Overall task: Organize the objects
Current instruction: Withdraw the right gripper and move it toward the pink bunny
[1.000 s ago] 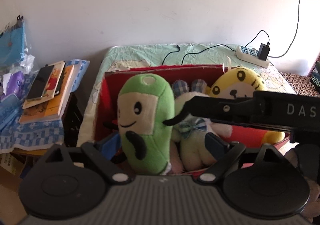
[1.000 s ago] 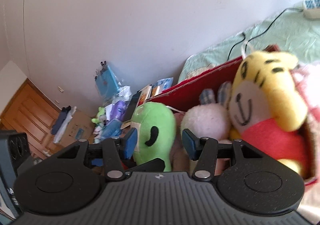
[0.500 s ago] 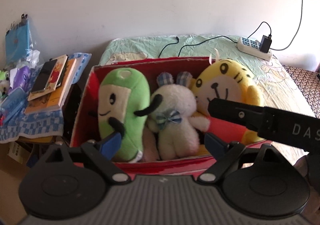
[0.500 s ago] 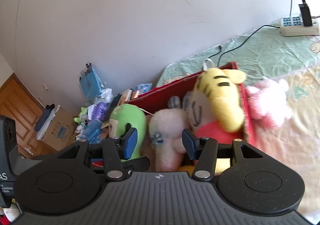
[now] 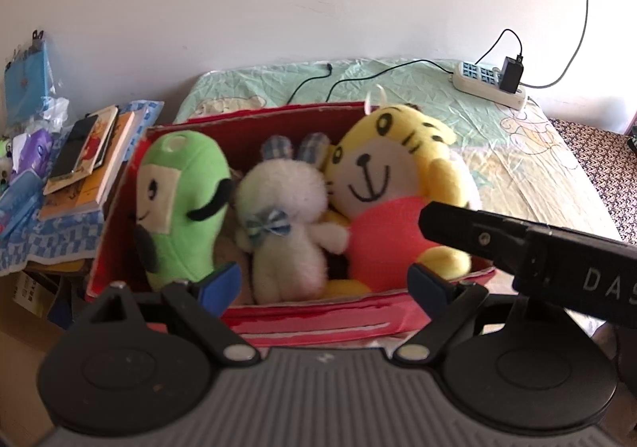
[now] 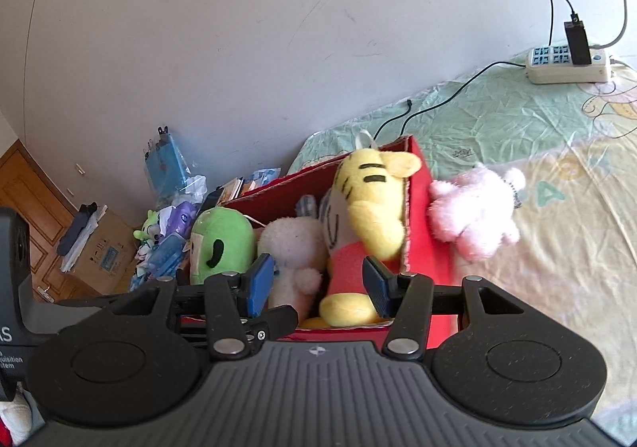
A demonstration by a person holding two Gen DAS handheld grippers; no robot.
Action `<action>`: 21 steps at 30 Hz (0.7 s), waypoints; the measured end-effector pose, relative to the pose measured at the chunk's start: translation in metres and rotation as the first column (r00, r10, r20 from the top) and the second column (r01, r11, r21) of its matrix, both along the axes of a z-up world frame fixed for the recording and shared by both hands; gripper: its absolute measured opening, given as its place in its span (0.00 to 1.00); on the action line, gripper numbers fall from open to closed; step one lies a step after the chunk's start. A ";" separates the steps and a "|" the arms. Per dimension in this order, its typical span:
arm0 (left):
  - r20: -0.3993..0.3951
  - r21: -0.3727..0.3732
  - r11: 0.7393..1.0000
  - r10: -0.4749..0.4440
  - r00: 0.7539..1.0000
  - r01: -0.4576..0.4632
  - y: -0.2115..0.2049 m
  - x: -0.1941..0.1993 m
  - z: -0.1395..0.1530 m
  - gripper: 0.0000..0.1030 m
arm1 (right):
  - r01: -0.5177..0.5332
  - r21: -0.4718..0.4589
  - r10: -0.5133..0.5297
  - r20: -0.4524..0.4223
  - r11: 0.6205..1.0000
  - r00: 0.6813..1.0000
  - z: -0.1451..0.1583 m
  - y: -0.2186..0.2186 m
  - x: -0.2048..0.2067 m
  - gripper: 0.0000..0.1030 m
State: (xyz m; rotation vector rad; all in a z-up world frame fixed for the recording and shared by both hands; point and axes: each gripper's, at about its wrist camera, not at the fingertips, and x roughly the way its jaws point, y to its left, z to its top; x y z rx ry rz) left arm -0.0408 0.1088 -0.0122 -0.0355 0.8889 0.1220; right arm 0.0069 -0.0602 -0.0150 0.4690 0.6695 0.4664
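Red cardboard box [image 5: 318,321] on the bed [image 6: 517,120], near its left edge, holds three plush toys we see side by side: green one [image 5: 179,204], white bunny [image 5: 284,224], yellow tiger [image 5: 394,188]. A pink plush [image 6: 473,216] lies just beside the box. Both our claws, left [image 5: 324,282] and right [image 6: 320,284], gape wide, empty. A power strip [image 6: 567,63] sits by the wall.
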 end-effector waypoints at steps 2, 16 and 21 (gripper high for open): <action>-0.001 0.003 1.000 -0.002 1.000 0.002 -0.006 0.001 0.000 0.88 | 0.004 -0.008 -0.004 0.003 1.000 1.000 0.000 -0.004 -0.001 0.52; -0.020 -0.014 1.000 -0.028 0.999 0.027 -0.045 0.008 -0.003 0.89 | 0.032 0.003 -0.032 -0.029 0.999 0.999 -0.007 -0.044 -0.007 0.52; -0.020 -0.011 0.999 -0.040 0.999 0.040 -0.060 0.010 -0.004 0.89 | 0.036 0.011 -0.035 -0.043 0.999 0.998 -0.010 -0.056 -0.007 0.52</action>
